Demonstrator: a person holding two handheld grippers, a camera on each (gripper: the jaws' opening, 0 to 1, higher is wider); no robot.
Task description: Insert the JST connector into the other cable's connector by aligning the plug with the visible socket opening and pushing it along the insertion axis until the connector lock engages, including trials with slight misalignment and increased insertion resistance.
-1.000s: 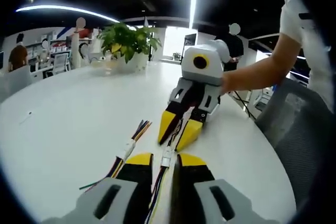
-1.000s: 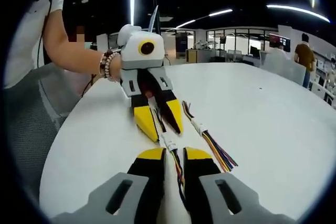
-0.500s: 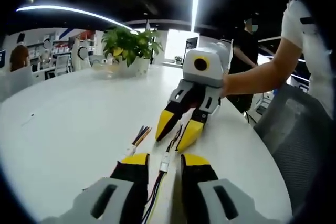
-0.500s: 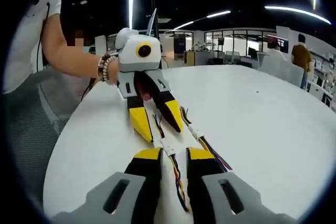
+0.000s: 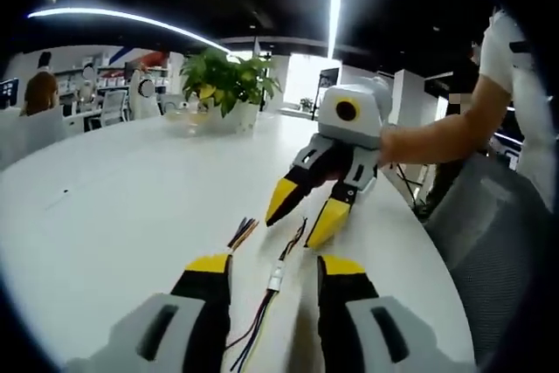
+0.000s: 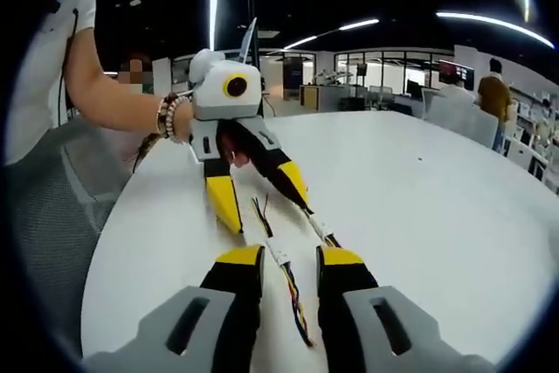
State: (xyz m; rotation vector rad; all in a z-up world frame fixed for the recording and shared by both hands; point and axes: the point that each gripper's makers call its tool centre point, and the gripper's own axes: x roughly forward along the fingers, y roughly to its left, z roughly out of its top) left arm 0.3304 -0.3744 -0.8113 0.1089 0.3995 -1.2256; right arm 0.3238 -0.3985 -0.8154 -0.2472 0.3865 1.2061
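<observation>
Both grippers open over the cable

Left gripper [image 5: 272,270] and right gripper [image 6: 290,257] face each other, jaws spread; joined cable [image 5: 274,279] lies free on the table [image 5: 122,207]

Both views sit low and close over the white table [image 5: 131,189], apparently facing each other, sharing the cables [image 6: 284,261] between.
</observation>
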